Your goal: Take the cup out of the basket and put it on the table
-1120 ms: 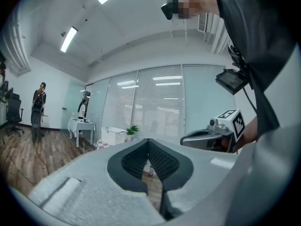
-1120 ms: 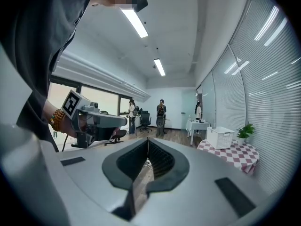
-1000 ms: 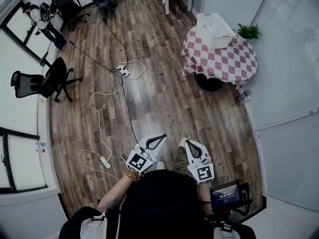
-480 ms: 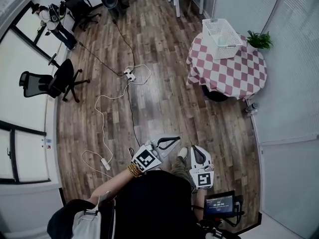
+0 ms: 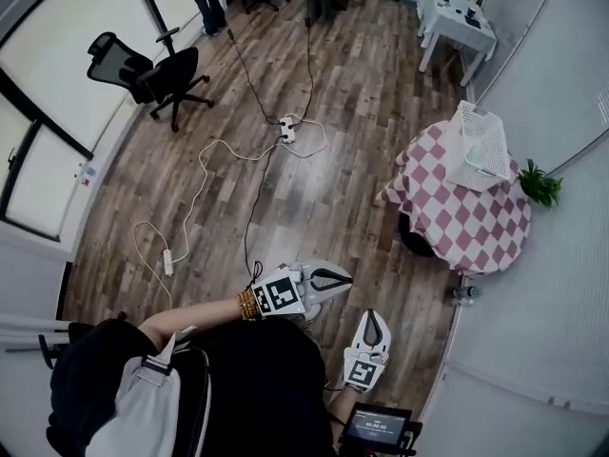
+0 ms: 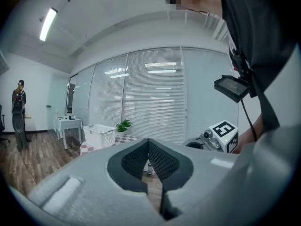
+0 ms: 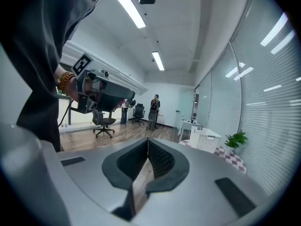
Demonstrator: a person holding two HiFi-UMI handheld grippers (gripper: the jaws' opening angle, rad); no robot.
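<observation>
- Tongs: our left tongs (image 5: 343, 278) and right tongs (image 5: 371, 316) are both closed and empty, above the wooden floor (image 5: 314, 188).
- Basket (image 5: 481, 146) sits on the checked desk (image 5: 476, 227), well apart from us, with the cup (image 5: 473, 154) a faint pale shape inside.

a black top (image 5: 271, 384) is worn, with a bead bracelet (image 5: 245, 305) at the left wrist and a pale grey bag (image 5: 133, 412) carried at the side. the left gripper (image 5: 348, 277) and right gripper (image 5: 371, 316) are shelled in light grey, lined with black ribbed pads (image 6: 165, 163), and each is topped by a cube (image 5: 279, 293) printed with black-and-white square markers.
</observation>
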